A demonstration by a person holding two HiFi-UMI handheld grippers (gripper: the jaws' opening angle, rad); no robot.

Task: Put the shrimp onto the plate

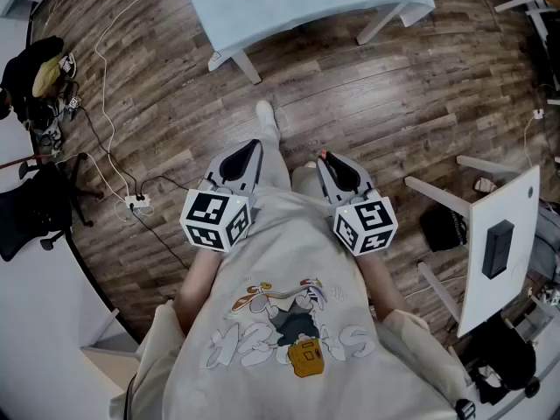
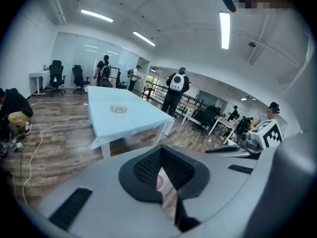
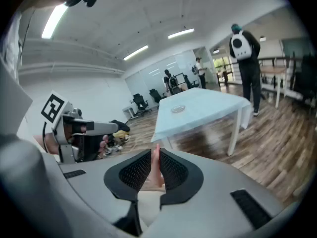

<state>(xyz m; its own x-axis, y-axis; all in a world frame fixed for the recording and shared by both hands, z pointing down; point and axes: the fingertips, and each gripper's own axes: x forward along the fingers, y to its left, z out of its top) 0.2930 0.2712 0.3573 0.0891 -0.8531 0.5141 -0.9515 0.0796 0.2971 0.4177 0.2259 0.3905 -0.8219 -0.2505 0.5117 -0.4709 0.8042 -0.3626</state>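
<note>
A small glass plate point(image 2: 119, 108) point(image 3: 178, 108) sits on the light blue table point(image 1: 297, 7), some way ahead of me. I hold both grippers close to my body above the wooden floor. The right gripper point(image 1: 325, 157) point(image 3: 155, 152) is shut on a thin pinkish-orange shrimp point(image 3: 155, 166), whose tip pokes out past the jaws point(image 1: 322, 155). The left gripper point(image 1: 252, 147) point(image 2: 161, 150) has its jaws together with nothing held between them. My legs and a white shoe point(image 1: 267, 116) show below the grippers.
A white cable and power strip point(image 1: 136, 202) lie on the floor at left, near a black office chair point(image 1: 35, 208). A white stand with a black box point(image 1: 499, 248) is at right. People stand beyond the table point(image 2: 177, 86); one person crouches at left point(image 2: 12, 108).
</note>
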